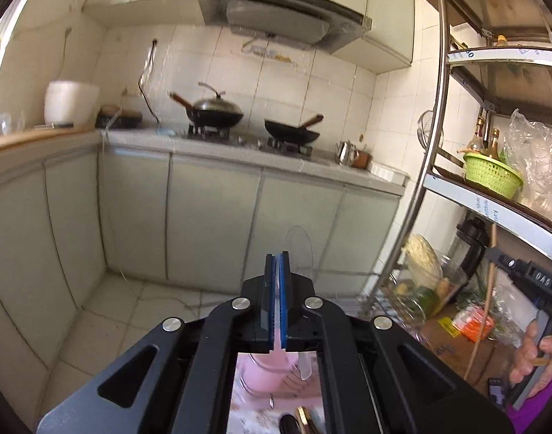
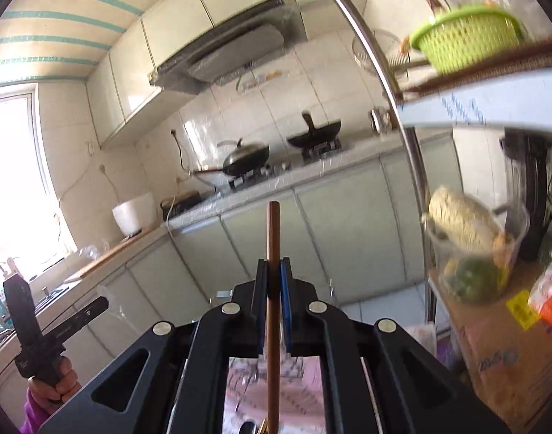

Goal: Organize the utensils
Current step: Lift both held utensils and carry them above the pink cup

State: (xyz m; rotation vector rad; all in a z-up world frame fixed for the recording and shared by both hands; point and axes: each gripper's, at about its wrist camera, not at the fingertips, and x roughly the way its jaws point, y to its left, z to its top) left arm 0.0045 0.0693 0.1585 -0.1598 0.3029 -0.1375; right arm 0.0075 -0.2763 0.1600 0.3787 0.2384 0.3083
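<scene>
The left gripper (image 1: 277,258) has its blue pads pressed together on a clear plastic spoon (image 1: 297,244); the bowl of the spoon stands up above the fingertips, just to the right of them, and its pale handle (image 1: 306,365) comes out below the gripper, over a pink cup (image 1: 272,365). In the right wrist view the same left gripper (image 2: 105,302) appears at the lower left, carried by a hand (image 2: 57,385) with a purple sleeve, and the clear spoon (image 2: 113,305) is seen faintly at its tip.

The right gripper (image 2: 274,266) is closed narrowly on 1 brown wooden chopstick (image 2: 274,231); the stick stands nearly upright, its upper end well above the fingertips, and its lower part runs down between the fingers over a patterned pink cloth (image 2: 297,394). In the left wrist view the right gripper (image 1: 529,278) is at the right edge, held by a hand (image 1: 538,356), and the thin chopstick (image 1: 487,311) runs down beside it.

Behind both grippers are the kitchen bench (image 1: 239,146) with a covered wok (image 1: 215,110) and 1 open pan (image 1: 292,132) on the stove, and at the right a metal shelf rack (image 1: 433,115) carrying a green basket (image 1: 491,173).
</scene>
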